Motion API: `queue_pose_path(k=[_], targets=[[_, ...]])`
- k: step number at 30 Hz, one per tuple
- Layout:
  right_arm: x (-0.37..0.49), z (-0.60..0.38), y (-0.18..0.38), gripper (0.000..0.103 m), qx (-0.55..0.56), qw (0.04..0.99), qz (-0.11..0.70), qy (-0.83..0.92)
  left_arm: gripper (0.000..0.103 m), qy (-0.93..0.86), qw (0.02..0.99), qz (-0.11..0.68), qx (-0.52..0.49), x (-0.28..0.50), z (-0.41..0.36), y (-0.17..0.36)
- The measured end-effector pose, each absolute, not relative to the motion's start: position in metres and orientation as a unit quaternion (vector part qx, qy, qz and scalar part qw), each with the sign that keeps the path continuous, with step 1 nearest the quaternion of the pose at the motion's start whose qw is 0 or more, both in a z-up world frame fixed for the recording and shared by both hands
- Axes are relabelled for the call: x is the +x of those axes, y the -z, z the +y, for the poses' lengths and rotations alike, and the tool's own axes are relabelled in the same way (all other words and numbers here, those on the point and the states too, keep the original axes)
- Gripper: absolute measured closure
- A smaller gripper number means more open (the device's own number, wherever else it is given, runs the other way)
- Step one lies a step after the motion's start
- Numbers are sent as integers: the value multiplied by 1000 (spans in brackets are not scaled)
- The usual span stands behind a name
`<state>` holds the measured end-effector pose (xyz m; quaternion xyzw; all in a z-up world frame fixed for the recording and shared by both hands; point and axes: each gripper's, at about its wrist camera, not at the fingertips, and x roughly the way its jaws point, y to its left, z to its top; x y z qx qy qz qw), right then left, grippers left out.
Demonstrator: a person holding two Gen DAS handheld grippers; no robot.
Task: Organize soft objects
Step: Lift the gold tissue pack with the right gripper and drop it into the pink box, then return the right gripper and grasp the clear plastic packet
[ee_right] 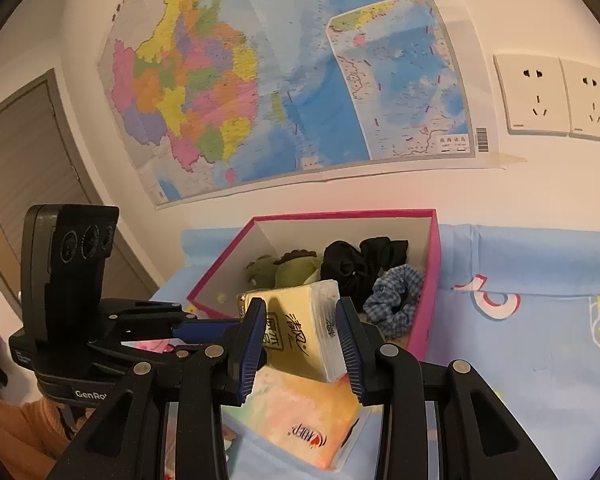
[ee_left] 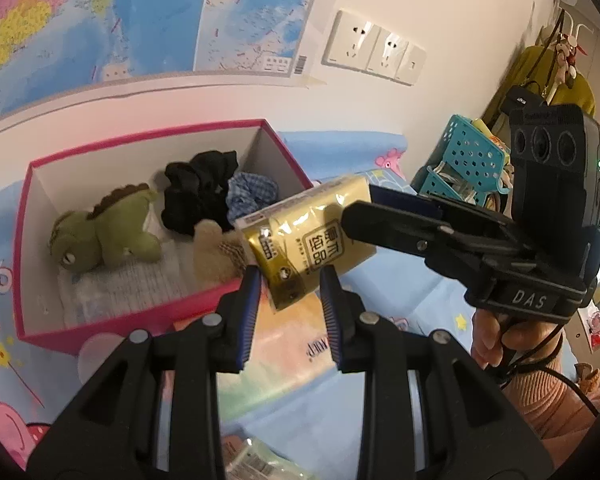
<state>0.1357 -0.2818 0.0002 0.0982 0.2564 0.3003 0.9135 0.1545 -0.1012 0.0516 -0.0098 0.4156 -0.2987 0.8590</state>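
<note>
Both claws pinch one tissue pack [ee_right: 300,328], long axis crosswise.

A home bedroom, this: a bed under a pale blue cartoon-print sheet [ee_right: 540,264], a colourful paper wall map [ee_right: 284,80], white wall sockets [ee_right: 536,96], and clothes hung on a rack [ee_left: 540,72] in the corner.

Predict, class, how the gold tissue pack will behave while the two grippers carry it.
The gold tissue pack looks soft; it will probably dent under the jaws. Its glossy film may slip. Its white tissue end looks exposed, so sheets might catch.
</note>
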Motion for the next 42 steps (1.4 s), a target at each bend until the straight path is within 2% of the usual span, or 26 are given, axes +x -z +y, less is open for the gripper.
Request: queue_pose_path(k=[23, 29, 35, 42], targets=[[191, -284, 20, 65, 102, 911, 304, -259, 71, 267, 851, 452, -6, 210, -116, -32], [187, -286, 20, 58, 99, 916, 300, -246, 71, 259, 854, 450, -8, 208, -110, -33], [167, -288, 17, 57, 91, 919, 291, -252, 71, 268, 869, 416, 2, 177, -95, -46], [119, -281, 14, 50, 80, 904, 274, -320, 56, 310, 876, 369, -9, 119, -57, -64]])
